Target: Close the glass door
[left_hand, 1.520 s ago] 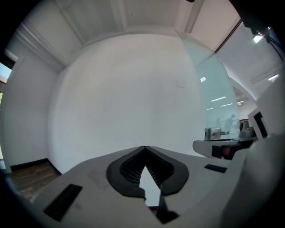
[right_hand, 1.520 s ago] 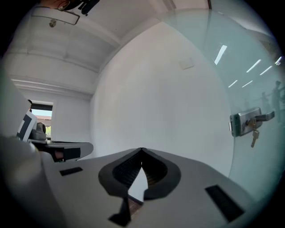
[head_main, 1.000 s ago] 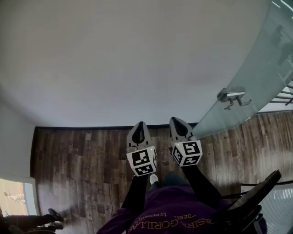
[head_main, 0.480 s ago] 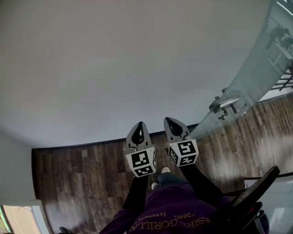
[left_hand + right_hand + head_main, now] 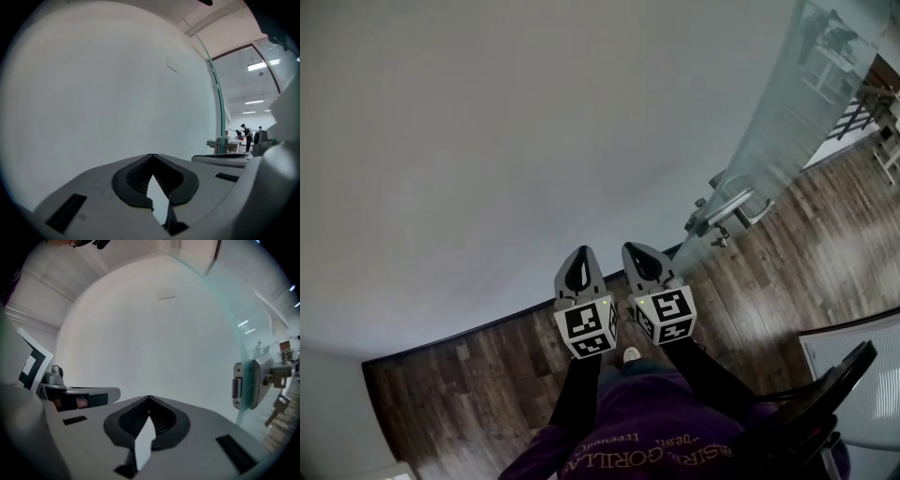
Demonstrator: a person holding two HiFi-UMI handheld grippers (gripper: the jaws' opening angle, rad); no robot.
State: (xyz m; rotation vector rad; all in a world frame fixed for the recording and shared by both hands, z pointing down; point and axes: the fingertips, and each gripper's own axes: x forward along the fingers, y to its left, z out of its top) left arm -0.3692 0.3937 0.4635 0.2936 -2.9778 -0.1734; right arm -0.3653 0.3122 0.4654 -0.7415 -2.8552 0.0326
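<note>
The glass door [image 5: 778,122] stands ajar at the upper right of the head view, its free edge toward me, with a metal handle and lock fitting [image 5: 727,208] on it. My left gripper [image 5: 579,251] and right gripper [image 5: 631,247] are side by side in front of me, both shut and empty, pointing at the white wall. The handle lies to the right of the right gripper and apart from it. In the right gripper view the lock fitting [image 5: 251,383] sits on the glass edge to the right of the shut right gripper [image 5: 149,396]. The left gripper [image 5: 151,154] faces bare wall, with the door edge [image 5: 219,108] off to the right.
A plain white wall [image 5: 487,141] fills the front, with a dark baseboard [image 5: 469,333] above the wooden floor [image 5: 450,403]. A black chair [image 5: 811,412] is at my lower right beside a white panel [image 5: 862,375]. People [image 5: 246,136] stand far off beyond the glass.
The head view has swung right: the door and its handle have slid left and closer to the grippers. Both grippers moved sideways together and stayed shut.
</note>
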